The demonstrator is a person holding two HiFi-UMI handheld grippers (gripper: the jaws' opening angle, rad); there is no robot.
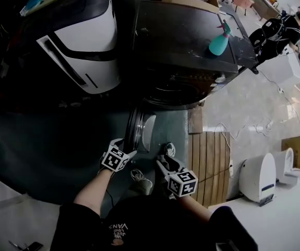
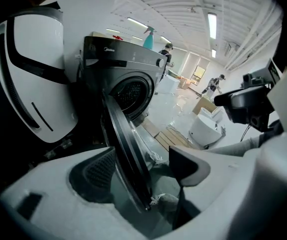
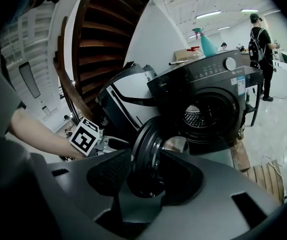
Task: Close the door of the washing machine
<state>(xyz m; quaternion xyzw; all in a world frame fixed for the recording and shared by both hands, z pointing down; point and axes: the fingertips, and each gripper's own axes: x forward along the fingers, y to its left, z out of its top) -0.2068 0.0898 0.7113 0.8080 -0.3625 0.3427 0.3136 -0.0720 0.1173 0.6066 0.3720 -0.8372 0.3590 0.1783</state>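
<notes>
Two grippers hover in front of the washing machine point(image 1: 184, 41). The left gripper point(image 1: 126, 146) has its jaws apart around the edge of the door point(image 1: 137, 132), which is swung wide open from the machine's front. The right gripper point(image 1: 164, 163) also has its jaws apart and grips nothing. Perforated metal shows in the machine's drum point(image 3: 198, 115). A teal spray bottle point(image 1: 220, 40) stands on top of the machine.

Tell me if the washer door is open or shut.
Open: the door stands swung out from the washer, baring the drum.

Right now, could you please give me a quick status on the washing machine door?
Left gripper open, right gripper open, door edge between each one's jaws. Door standing open. Nothing seen blocking the drum opening.
</notes>
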